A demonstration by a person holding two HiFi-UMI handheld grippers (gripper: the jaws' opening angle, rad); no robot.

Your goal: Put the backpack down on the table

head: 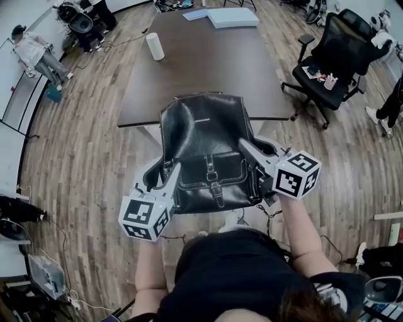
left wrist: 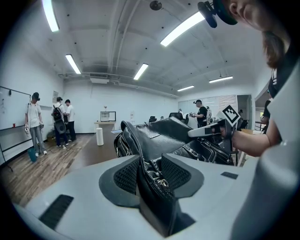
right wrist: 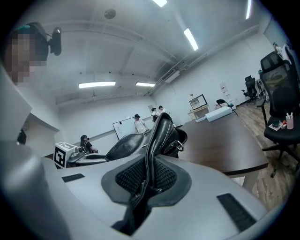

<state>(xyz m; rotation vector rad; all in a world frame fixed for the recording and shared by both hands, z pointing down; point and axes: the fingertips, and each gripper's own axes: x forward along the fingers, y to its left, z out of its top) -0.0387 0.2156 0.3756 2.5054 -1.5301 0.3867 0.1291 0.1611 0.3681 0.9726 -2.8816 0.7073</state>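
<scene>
A black leather backpack point(head: 204, 148) hangs in the air between my two grippers, its top over the near edge of the dark brown table point(head: 189, 69). My left gripper point(head: 170, 175) is shut on the bag's left side, and in the left gripper view the pads clamp a black leather fold with a zip point(left wrist: 151, 174). My right gripper point(head: 253, 151) is shut on the bag's right side; the right gripper view shows a thin leather edge point(right wrist: 149, 168) pinched between the pads. The bag's front pocket and buckle strap face up toward the head camera.
On the table stand a white cylinder point(head: 155, 46) and, at the far end, a flat white stack point(head: 232, 17). A black office chair point(head: 337, 53) stands right of the table. Several people point(head: 31, 50) are at the far left by the wall. Cables lie on the wood floor.
</scene>
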